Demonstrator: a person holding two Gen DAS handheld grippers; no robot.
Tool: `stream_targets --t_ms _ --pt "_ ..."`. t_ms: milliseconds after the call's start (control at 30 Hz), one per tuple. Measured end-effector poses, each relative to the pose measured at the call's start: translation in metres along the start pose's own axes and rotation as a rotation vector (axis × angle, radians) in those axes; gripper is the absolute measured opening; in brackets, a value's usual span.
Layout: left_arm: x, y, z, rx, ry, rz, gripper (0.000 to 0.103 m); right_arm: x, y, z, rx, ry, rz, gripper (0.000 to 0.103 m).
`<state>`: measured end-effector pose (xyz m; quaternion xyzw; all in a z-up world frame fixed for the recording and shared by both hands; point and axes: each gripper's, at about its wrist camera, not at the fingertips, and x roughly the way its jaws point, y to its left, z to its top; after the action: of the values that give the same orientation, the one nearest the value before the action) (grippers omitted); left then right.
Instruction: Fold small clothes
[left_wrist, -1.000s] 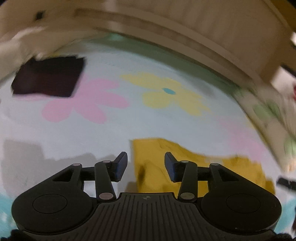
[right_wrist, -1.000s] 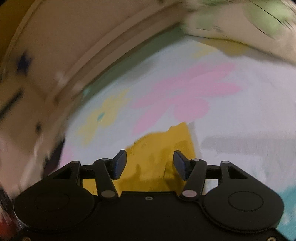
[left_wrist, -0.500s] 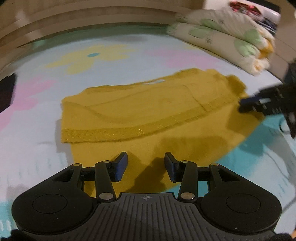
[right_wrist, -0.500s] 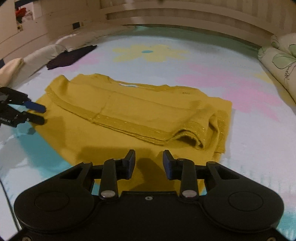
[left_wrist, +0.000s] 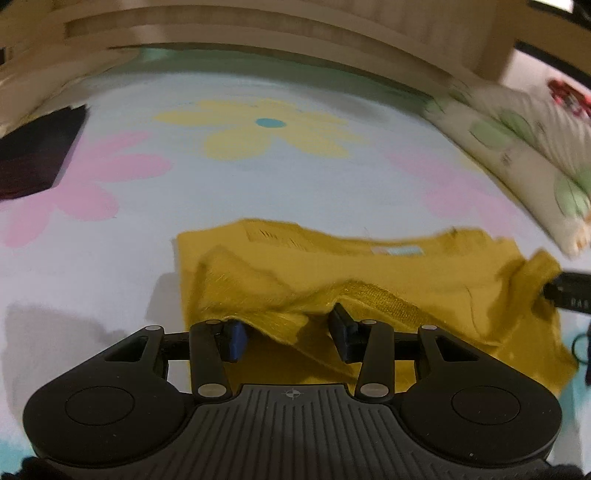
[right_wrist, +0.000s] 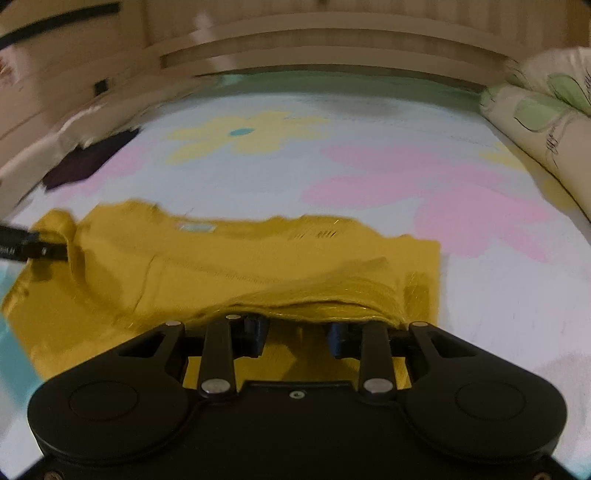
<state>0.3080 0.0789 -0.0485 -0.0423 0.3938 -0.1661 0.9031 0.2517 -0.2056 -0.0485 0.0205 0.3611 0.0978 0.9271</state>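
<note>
A mustard-yellow sweater (left_wrist: 369, 273) lies flat on the flowered bedsheet (left_wrist: 258, 177), its lower part doubled up into a ridge. My left gripper (left_wrist: 288, 328) is low at that ridge near the sweater's left side. Its jaws stand apart, with a flap of the fold hanging between them and over the left fingertip (left_wrist: 234, 334). My right gripper (right_wrist: 297, 330) sits under the raised fold of the sweater (right_wrist: 221, 266) near its right end. Its jaws are closing, cloth lies over both tips, and the pads do not press on it. Each view shows the other gripper's black tip at a sweater corner.
A dark folded garment (left_wrist: 33, 155) lies at the far left of the bed, also seen in the right wrist view (right_wrist: 88, 162). Leaf-print pillows (left_wrist: 517, 155) (right_wrist: 546, 110) line the right side. A wooden bed frame (left_wrist: 258, 29) runs along the far edge.
Both grippers have moved forward and down from hovering over the near hem to the folded ridge. Cloth now drapes over their fingertips. The right jaws have narrowed.
</note>
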Motion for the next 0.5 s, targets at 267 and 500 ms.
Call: stream_targets --t_ms 267,500 --pt "0.02 0.024 0.019 -0.11 -0.019 0.039 0.043 0.029 -0.017 0.016 0.116 0.009 -0.029 0.04" --pt "-0.003 0.043 0.034 -0.205 -0.116 0.071 0.043 0.03 -0.023 0.022 0.208 0.001 -0.054 0.043"
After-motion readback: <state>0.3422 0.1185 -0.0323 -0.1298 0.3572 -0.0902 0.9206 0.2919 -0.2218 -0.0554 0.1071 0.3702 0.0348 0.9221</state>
